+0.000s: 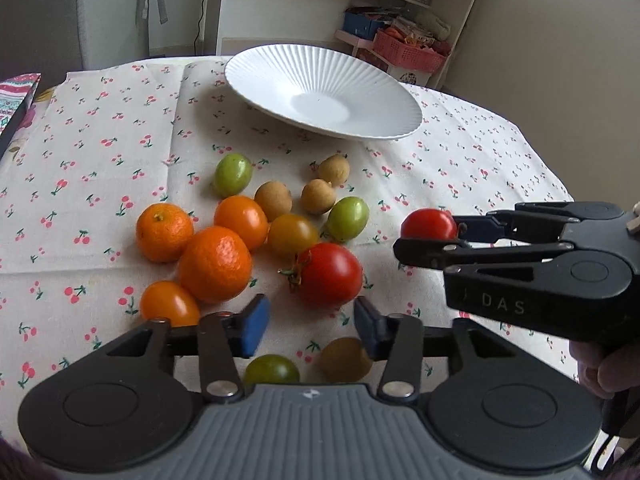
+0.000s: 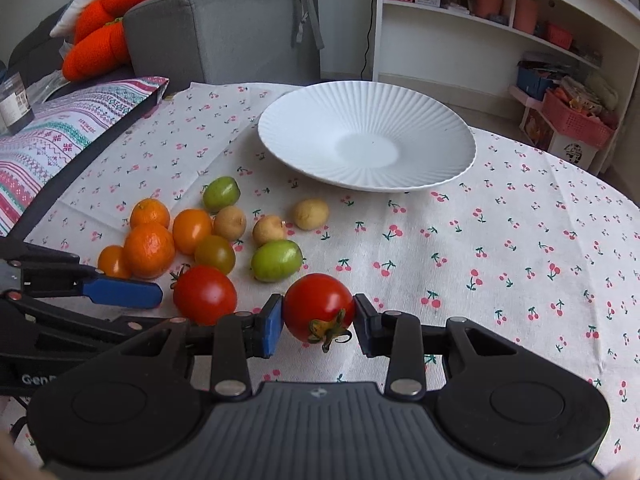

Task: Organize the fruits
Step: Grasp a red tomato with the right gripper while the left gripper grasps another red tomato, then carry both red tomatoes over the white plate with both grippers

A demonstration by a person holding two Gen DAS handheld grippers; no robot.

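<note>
right tongs [image 2: 318, 322] gripping red tomato [image 2: 318, 306], left tongs [image 1: 310, 326] empty

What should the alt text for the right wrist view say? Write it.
The right gripper clamps a red tomato just above a cherry-print tablecloth. Behind it sits an empty white ribbed plate; to the left lie mandarins, green and tan fruits, a second red tomato, and the left gripper.

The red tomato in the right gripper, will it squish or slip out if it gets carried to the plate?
The red tomato looks smooth and shiny, so it could slip between the right gripper's pads. It is round and probably soft-skinned, so a hard squeeze might bruise it. Set down on the white plate, it would likely roll toward the dished middle.
</note>
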